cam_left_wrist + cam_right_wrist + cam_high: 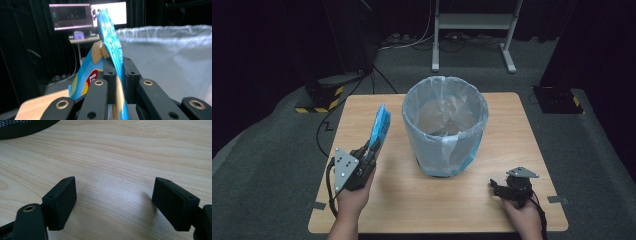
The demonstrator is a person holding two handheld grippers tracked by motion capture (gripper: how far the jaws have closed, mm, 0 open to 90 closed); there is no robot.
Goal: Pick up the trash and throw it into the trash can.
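Left gripper point(371, 149) clamps the upright blue bag point(380, 125) at the bin's point(445, 125) 9 o'clock. Right gripper point(113, 202), jaws spread and empty, sits at the bin's 5 o'clock on the table point(422, 200).

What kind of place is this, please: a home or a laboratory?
Probably a recording lab or studio, not a home. Black curtains enclose a lone wooden table, two lit monitors stand on a stand behind, and cables run across the grey carpet.

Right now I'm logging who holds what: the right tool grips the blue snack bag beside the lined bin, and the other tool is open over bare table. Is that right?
Not quite: the tools are swapped. The left tool grips the blue snack bag beside the lined bin, as the left gripper view shows. The right tool is the open one over the bare table.
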